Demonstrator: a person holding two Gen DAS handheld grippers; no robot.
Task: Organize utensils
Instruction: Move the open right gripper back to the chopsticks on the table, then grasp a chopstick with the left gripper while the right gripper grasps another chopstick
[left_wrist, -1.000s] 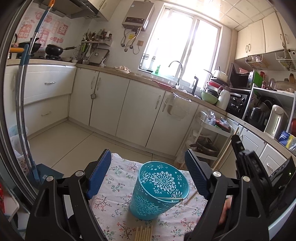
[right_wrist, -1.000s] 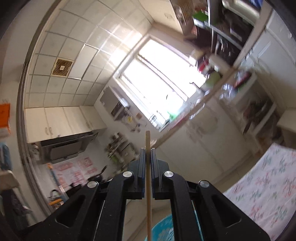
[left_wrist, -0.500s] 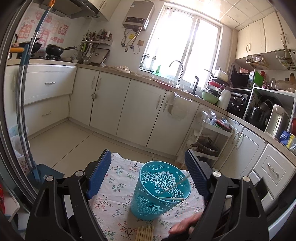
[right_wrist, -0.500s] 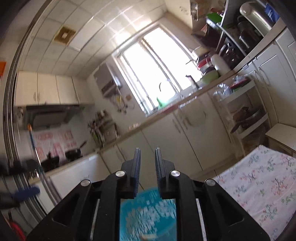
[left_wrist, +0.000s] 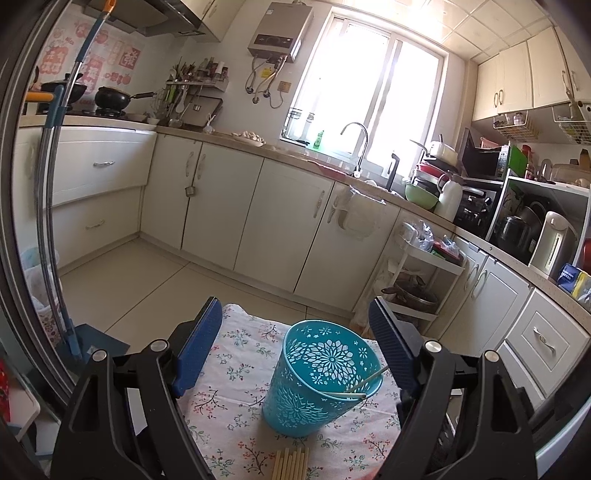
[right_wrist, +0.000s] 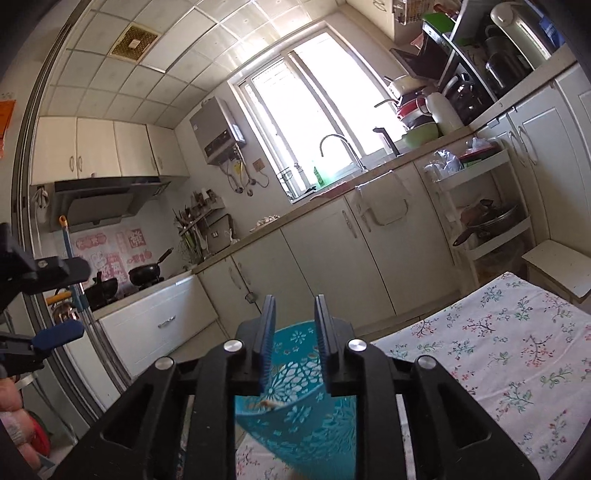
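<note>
Where the left wrist view looks forward, the left gripper (left_wrist: 295, 339) is seen with its jaws spread wide and nothing held between them. A teal perforated basket (left_wrist: 319, 376) is stood upright on the table (left_wrist: 236, 365), which is covered by a floral cloth, and it is framed between the two blue pads without being touched by either. A single chopstick (left_wrist: 365, 380) is leaned inside the basket, its upper end resting against the rim on the right side. A bundle of wooden chopsticks (left_wrist: 290, 463) is laid flat on the cloth just in front of the basket, at the bottom edge of the view. White kitchen cabinets and a window are seen behind.

In the right wrist view, the right gripper (right_wrist: 294, 339) is shown with its jaws parted by a narrow gap, and nothing is pinched between them. The same basket (right_wrist: 295, 410) is seen directly beyond and below the jaws, tilted in this view, with a small pale tip visible near its rim. The cloth-covered table (right_wrist: 509, 354) is spread to the right. The left gripper's blue pad (right_wrist: 57, 334) is visible at the far left edge.
</note>
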